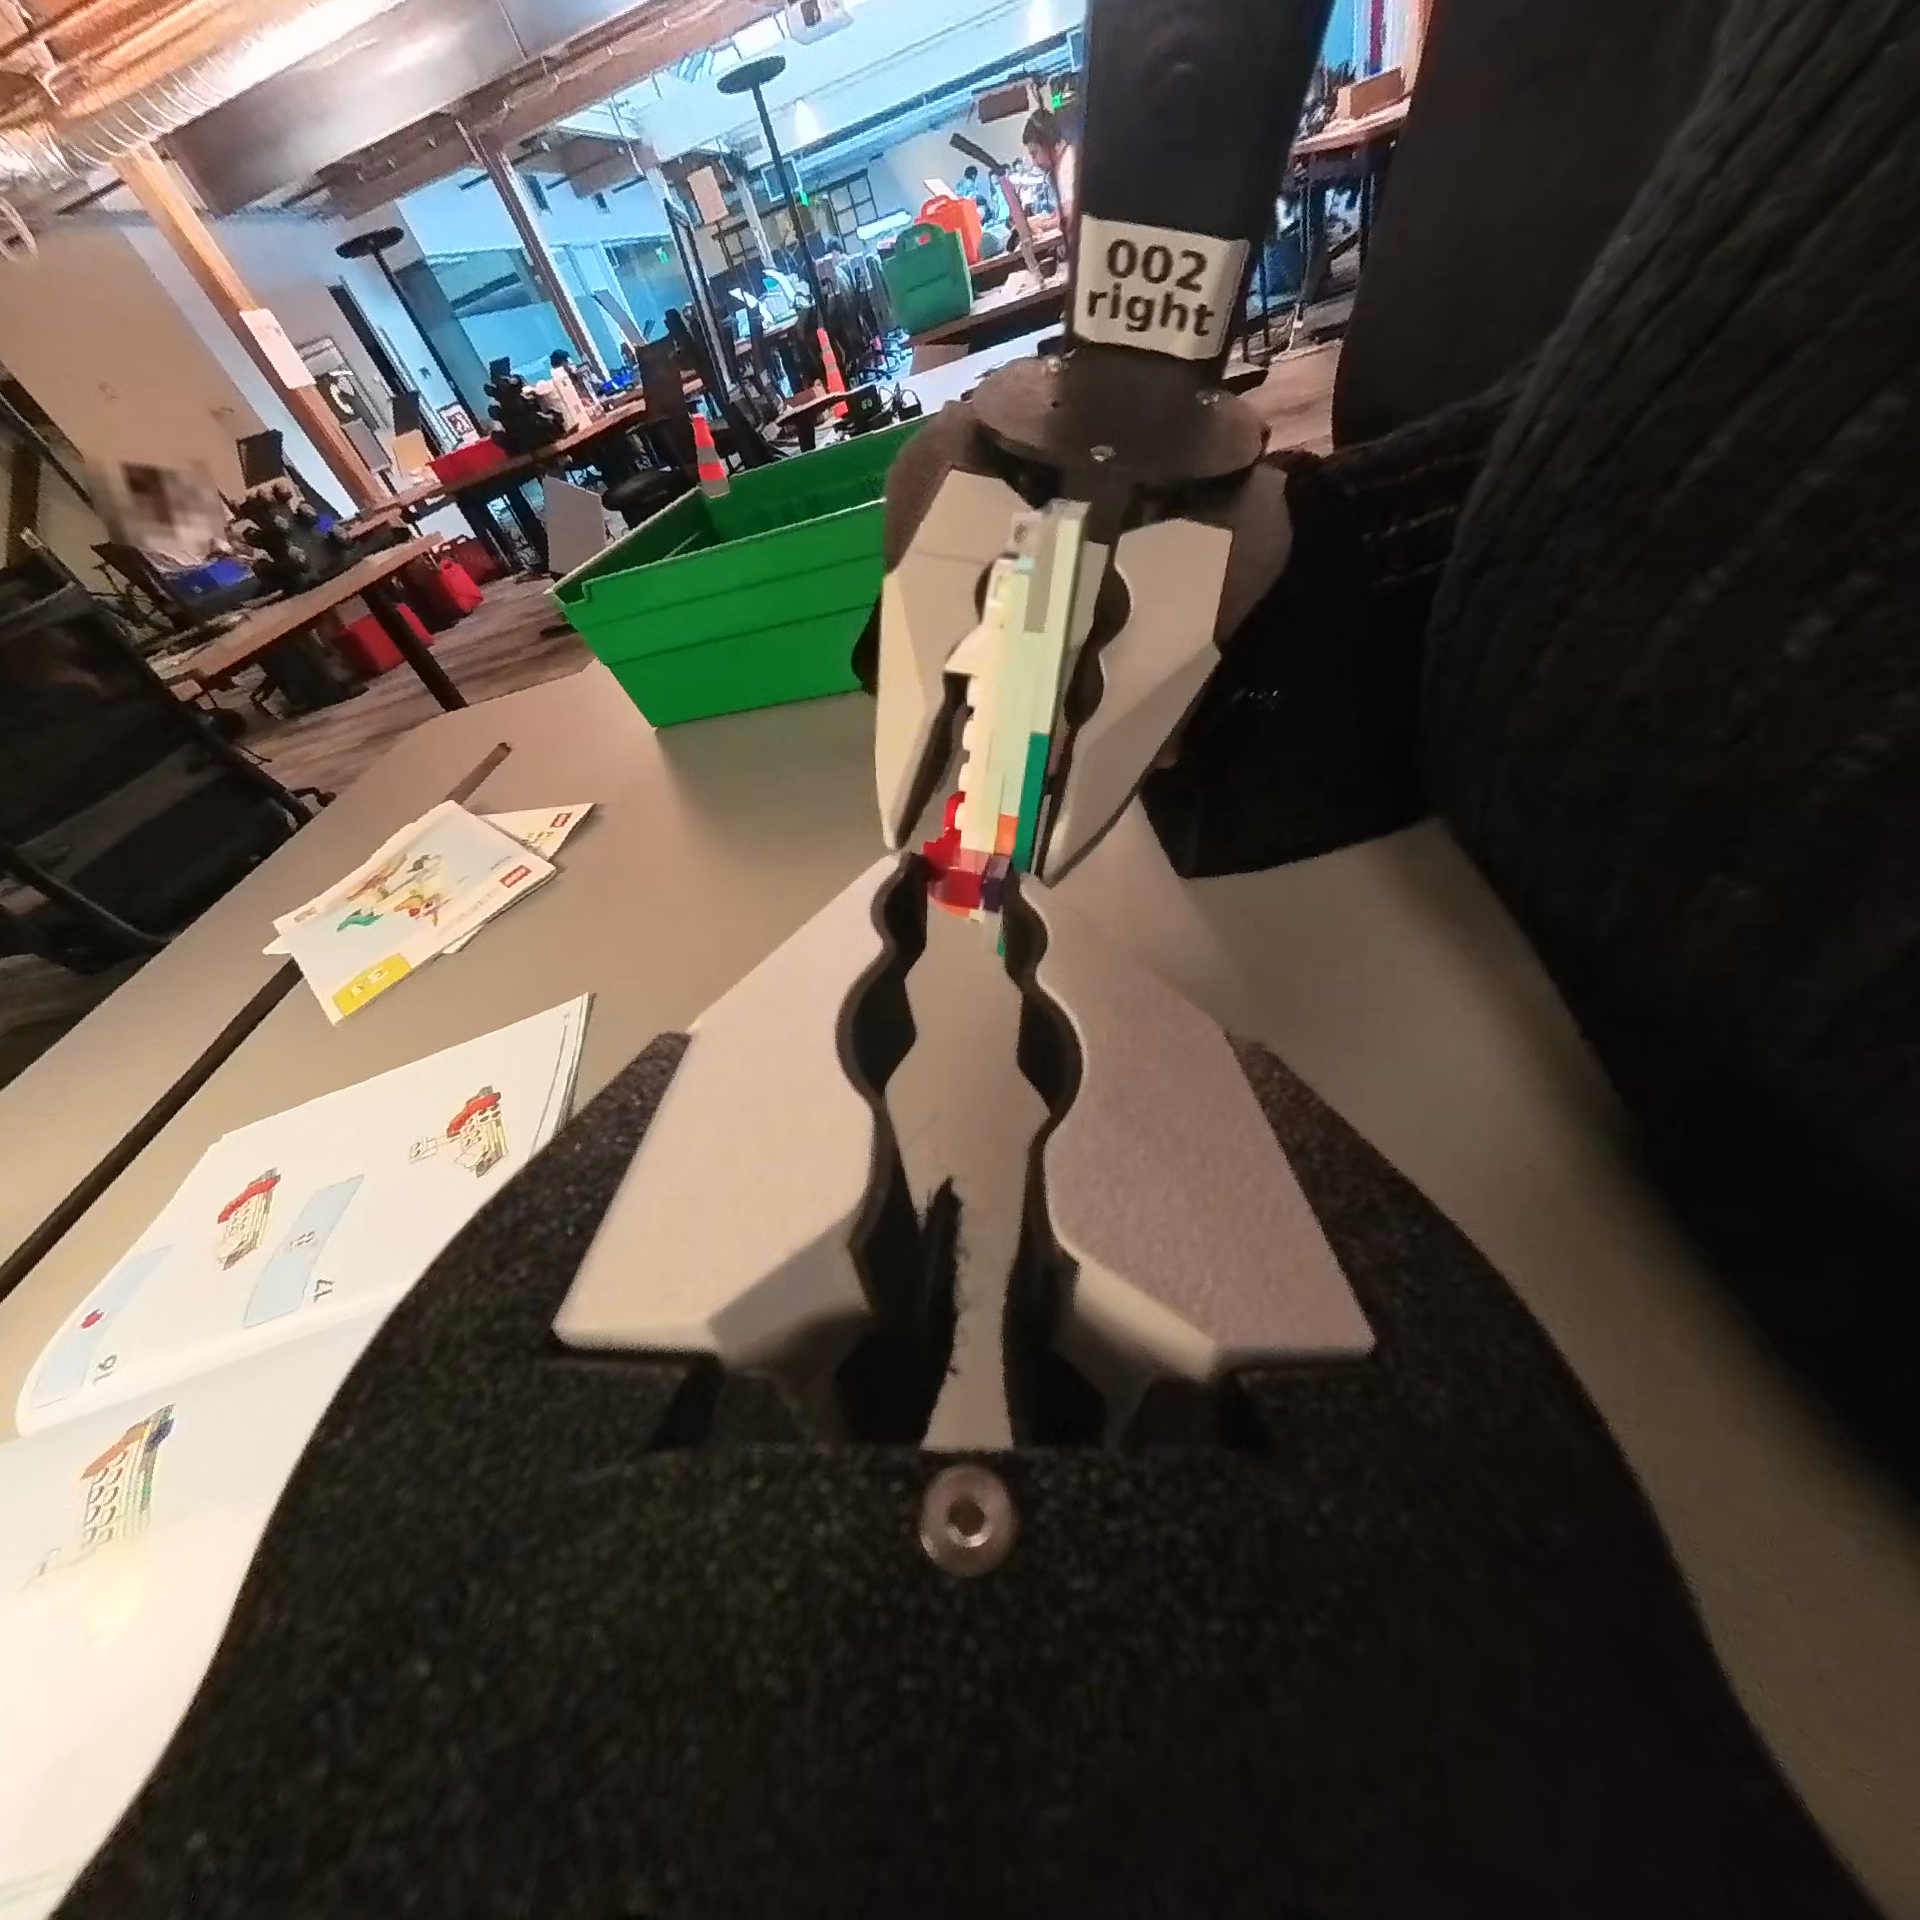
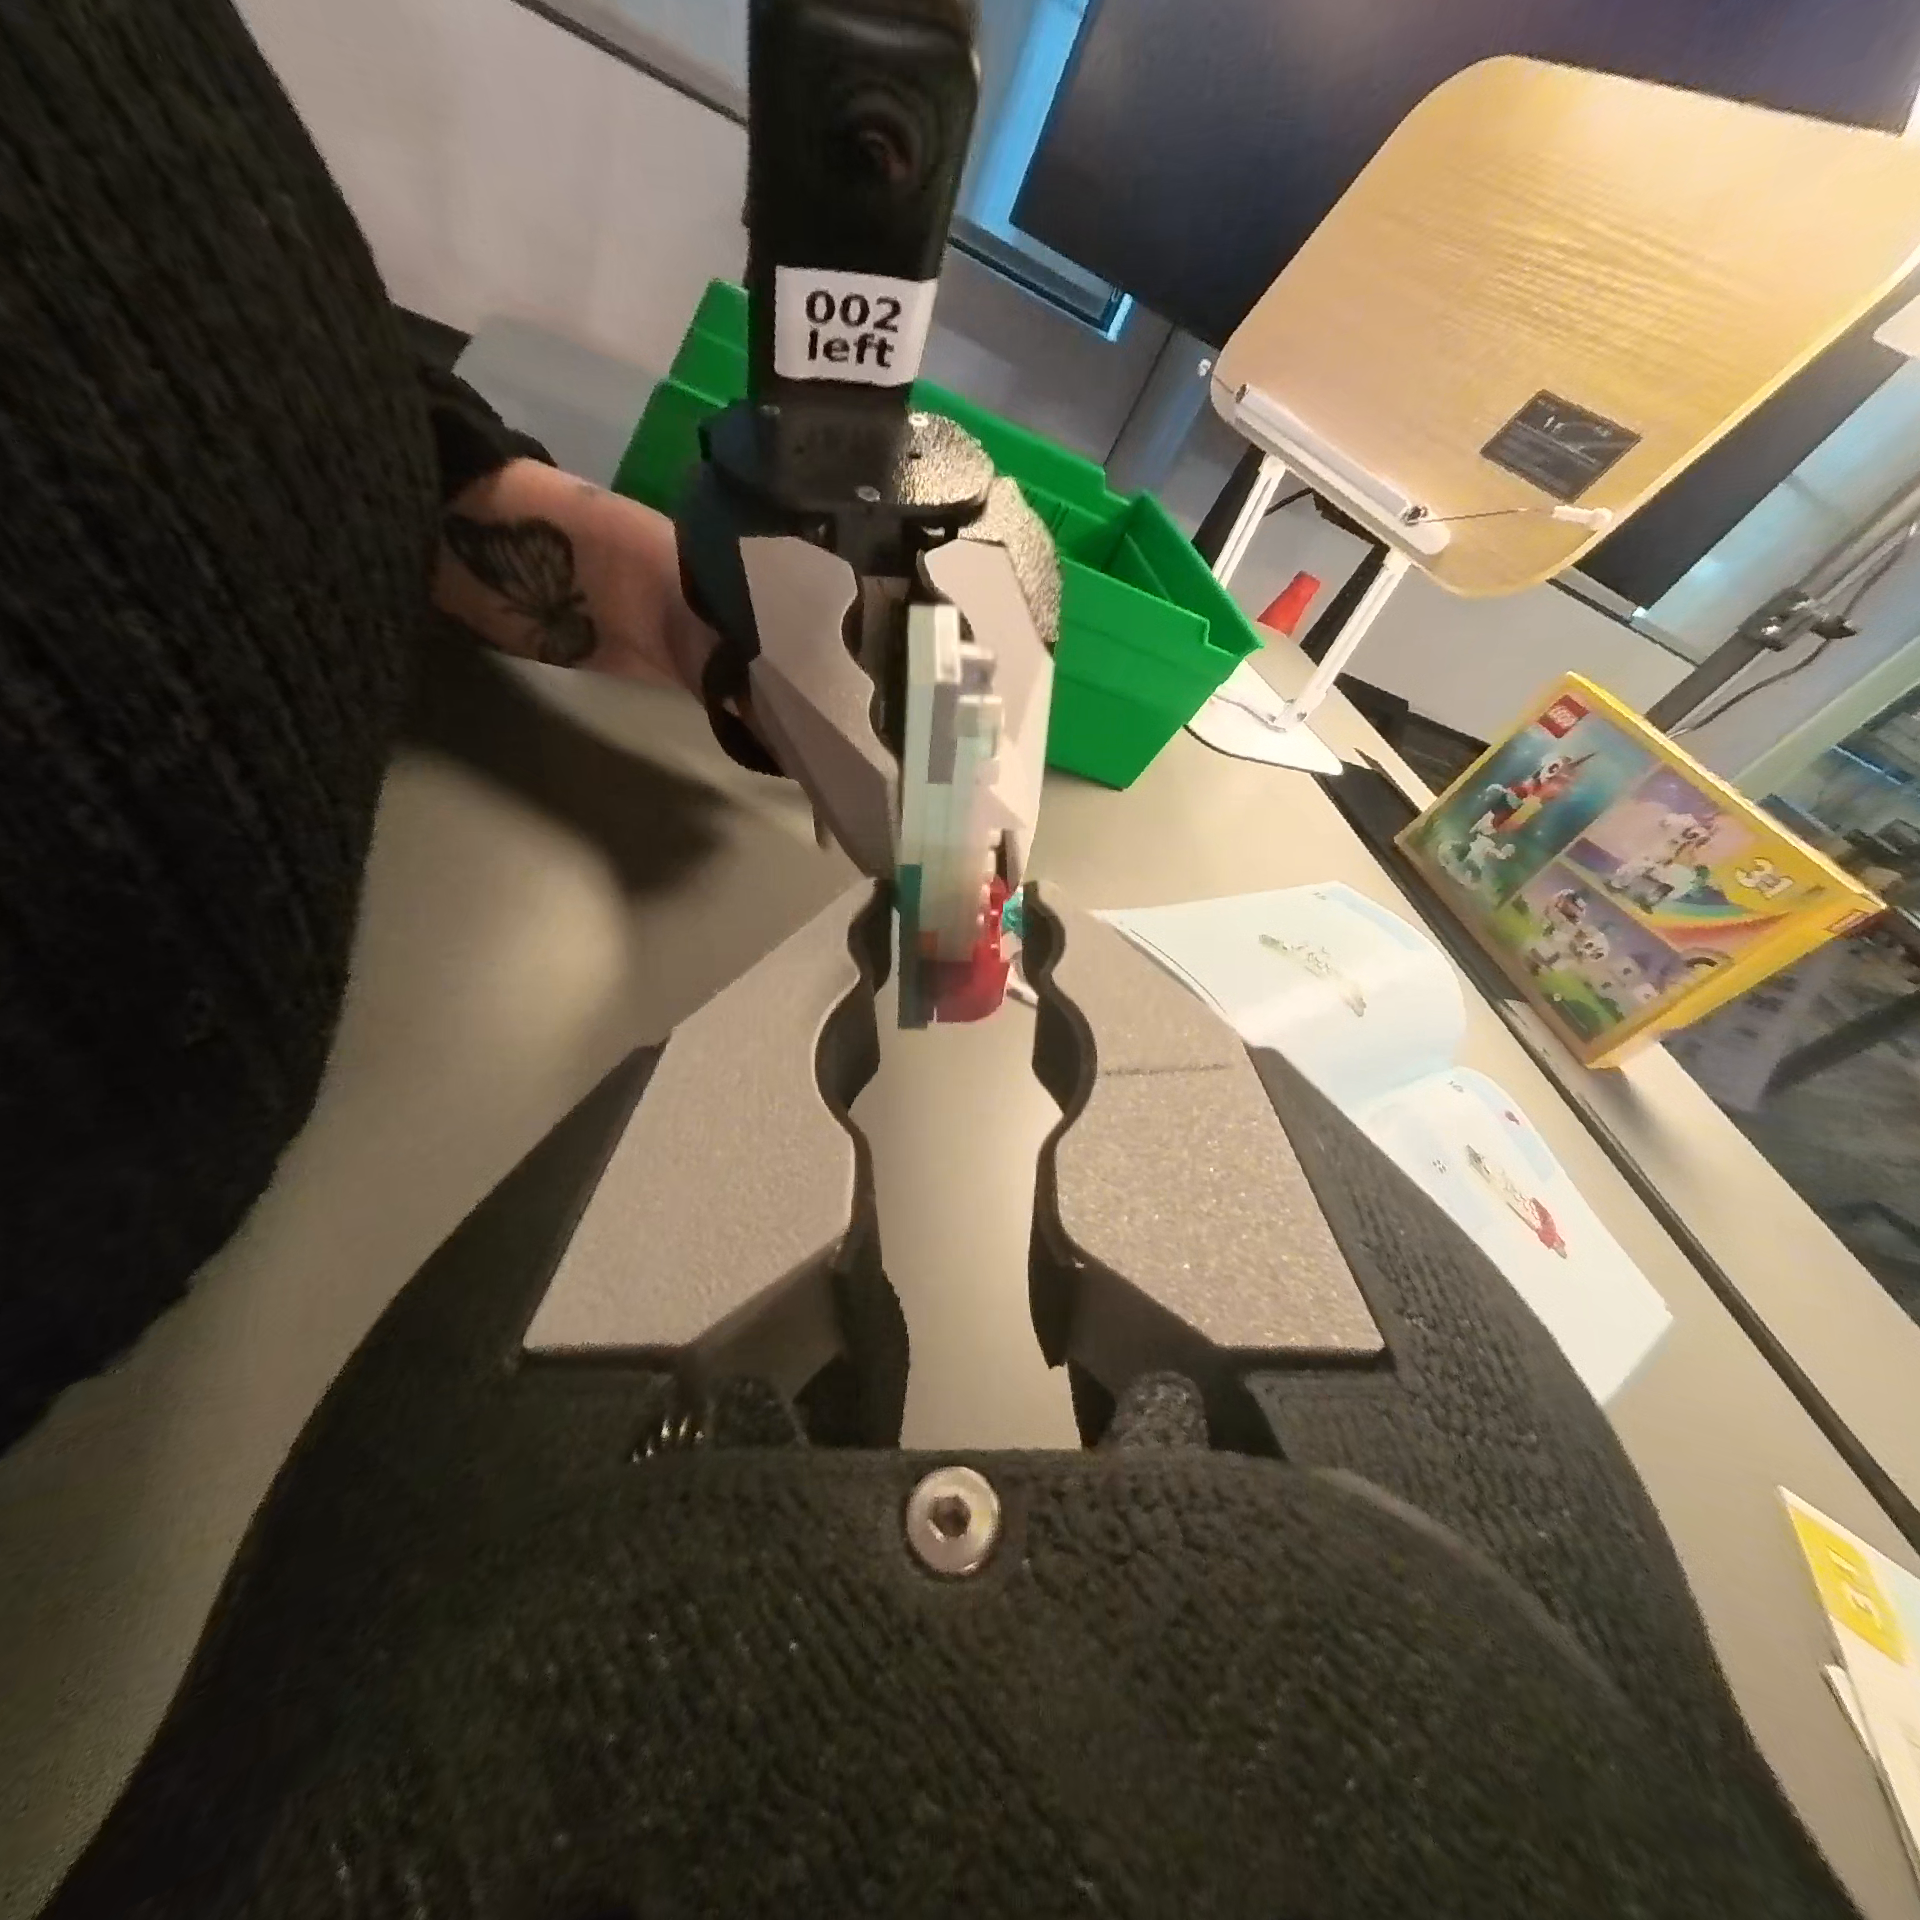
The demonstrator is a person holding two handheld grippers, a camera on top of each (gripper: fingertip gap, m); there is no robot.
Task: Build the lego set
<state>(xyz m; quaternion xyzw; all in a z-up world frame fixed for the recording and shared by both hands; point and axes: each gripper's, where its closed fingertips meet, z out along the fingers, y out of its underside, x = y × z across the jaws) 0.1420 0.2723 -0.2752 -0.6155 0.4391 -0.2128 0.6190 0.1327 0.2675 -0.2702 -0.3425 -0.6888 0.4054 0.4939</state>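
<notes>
We are looking at an open-plan workshop or lab office. Exposed ducts [image 1: 62,114] and beams are running across the ceiling, and rows of cluttered desks [image 1: 343,592] with red bins [image 1: 473,462], orange cones [image 1: 710,452] and floor lamps [image 1: 764,208] are stretching back to glass walls. People are working at the far desks. We are facing a grey bench [image 1: 727,790] carrying a green bin [image 1: 727,613], and dark monitors [image 2: 1195,156] are standing behind it.
</notes>
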